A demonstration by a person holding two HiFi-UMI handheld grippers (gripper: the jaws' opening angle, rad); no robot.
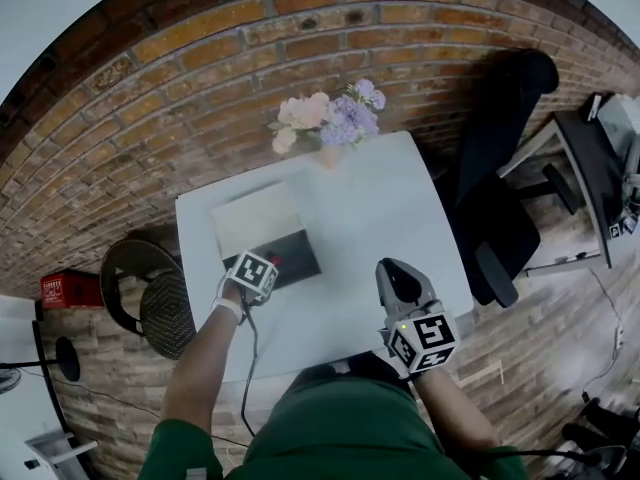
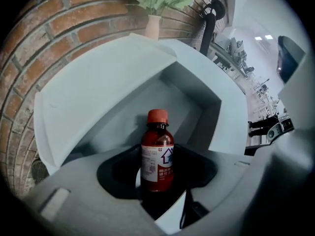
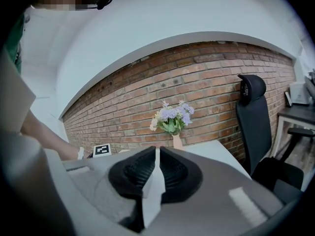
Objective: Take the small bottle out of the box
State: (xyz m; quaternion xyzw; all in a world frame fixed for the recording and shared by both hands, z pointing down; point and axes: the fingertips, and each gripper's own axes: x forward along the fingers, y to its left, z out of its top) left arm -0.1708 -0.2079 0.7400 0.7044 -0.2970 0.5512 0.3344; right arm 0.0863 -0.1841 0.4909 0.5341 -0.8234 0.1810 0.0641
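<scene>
The left claw (image 2: 160, 193) grips the small bottle (image 2: 157, 151) low on its body, upright in the mouth of the open box (image 2: 199, 100), so a skewed lift could snag the box wall and drag it, as the closed, empty right claw (image 3: 156, 173) steadies nothing.
</scene>
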